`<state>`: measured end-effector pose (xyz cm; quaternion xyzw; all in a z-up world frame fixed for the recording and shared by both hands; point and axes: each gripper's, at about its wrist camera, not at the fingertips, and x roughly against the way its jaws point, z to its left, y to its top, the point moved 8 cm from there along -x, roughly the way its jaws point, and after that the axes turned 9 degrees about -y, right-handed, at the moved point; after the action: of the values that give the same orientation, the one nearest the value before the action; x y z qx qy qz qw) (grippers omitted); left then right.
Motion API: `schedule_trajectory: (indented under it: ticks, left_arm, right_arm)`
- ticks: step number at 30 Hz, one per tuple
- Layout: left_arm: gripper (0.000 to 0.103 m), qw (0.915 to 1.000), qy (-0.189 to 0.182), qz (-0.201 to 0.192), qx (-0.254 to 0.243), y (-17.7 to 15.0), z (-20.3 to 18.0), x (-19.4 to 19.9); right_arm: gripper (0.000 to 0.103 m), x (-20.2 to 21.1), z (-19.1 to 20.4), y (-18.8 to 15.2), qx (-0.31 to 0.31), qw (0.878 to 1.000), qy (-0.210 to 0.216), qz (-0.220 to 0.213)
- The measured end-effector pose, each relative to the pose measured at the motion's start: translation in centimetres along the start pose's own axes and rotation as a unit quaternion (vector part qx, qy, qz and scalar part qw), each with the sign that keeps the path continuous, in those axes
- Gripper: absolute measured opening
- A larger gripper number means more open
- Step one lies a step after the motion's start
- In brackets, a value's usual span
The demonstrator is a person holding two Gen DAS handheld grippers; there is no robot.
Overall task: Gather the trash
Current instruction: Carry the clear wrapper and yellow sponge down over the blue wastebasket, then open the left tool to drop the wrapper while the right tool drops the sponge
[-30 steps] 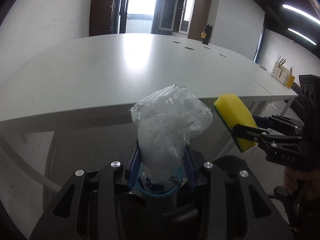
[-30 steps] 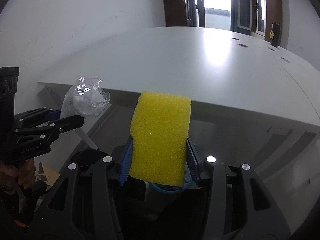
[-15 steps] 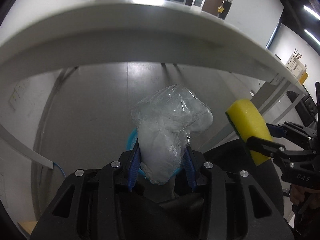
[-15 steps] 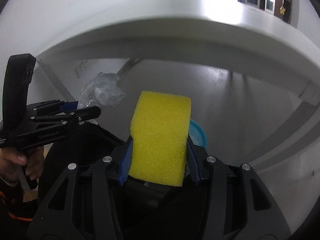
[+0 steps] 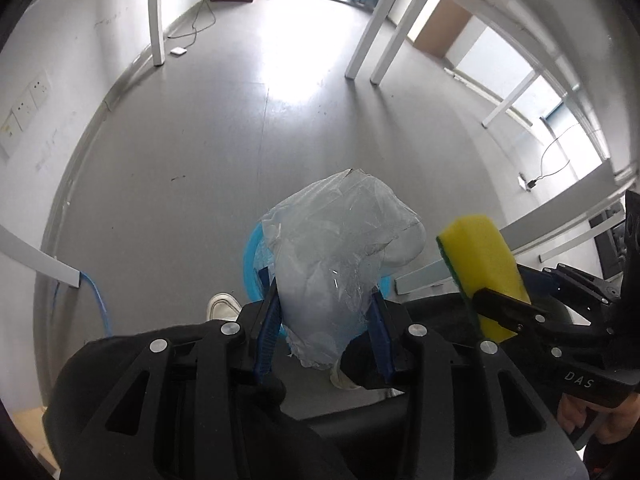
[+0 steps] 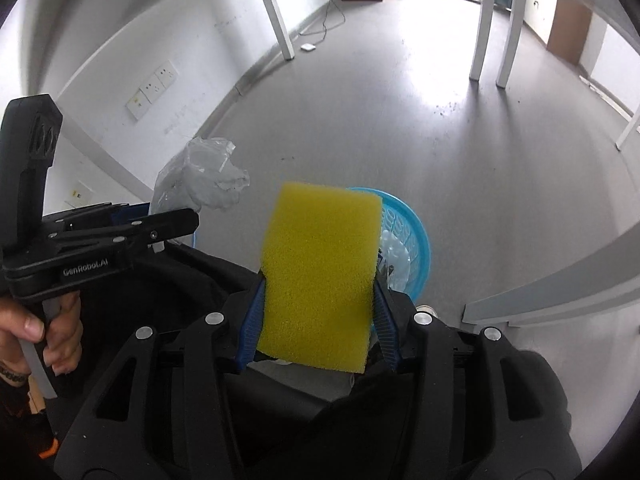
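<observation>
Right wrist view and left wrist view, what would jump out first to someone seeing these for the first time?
The bright yellow sponge fills the middle of the right wrist view, clamped between the right gripper's blue pads. Beside it, the left gripper pinches a crumpled clear plastic bag. Below both, on the grey floor, stands a light blue basket with some clear plastic already inside.

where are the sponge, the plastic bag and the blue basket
sponge (image 6: 320, 276): right wrist view, middle of its yellow face
plastic bag (image 5: 340, 248): left wrist view, middle of the crumpled clear film
blue basket (image 6: 420, 236): right wrist view, right side of its rim
</observation>
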<state>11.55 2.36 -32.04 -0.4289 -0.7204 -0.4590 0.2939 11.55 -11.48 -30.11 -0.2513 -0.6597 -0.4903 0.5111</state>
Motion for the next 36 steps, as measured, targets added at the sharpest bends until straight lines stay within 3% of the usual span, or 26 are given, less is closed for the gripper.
schedule_trajectory:
  ticks: [10, 16, 28, 32, 35, 36]
  left_arm:
    - [0.039, 0.9996, -0.013, 0.010, 0.024, 1.6, 2.0, -4.0]
    - [0.040, 0.9985, -0.006, 0.046, 0.031, 2.2, 2.3, -6.9]
    - [0.042, 0.9945, 0.022, 0.090, 0.049, 2.4, 3.5, -10.2]
    - [0.043, 0.9935, 0.017, 0.098, 0.056, 2.2, 3.6, -10.7]
    - [0.055, 0.9935, -0.011, 0.090, 0.068, 2.7, 3.5, -10.9]
    - [0.072, 0.9932, -0.025, 0.085, 0.076, 2.9, 3.5, -10.7]
  right_arm:
    - [0.046, -6.7, -1.4, 1.2, -0.045, 0.997, 0.001, 0.064]
    - [0.047, -10.1, -2.4, 1.2, -0.076, 0.992, 0.018, 0.097]
    - [0.048, -13.2, -2.9, 1.8, -0.100, 0.986, 0.030, 0.127]
    - [0.053, -13.6, -3.2, 1.7, -0.114, 0.985, 0.028, 0.130]
    - [0.068, -13.7, -3.2, 1.8, -0.121, 0.984, 0.030, 0.129]
    - [0.069, -13.6, -3.2, 1.9, -0.122, 0.984, 0.034, 0.126]
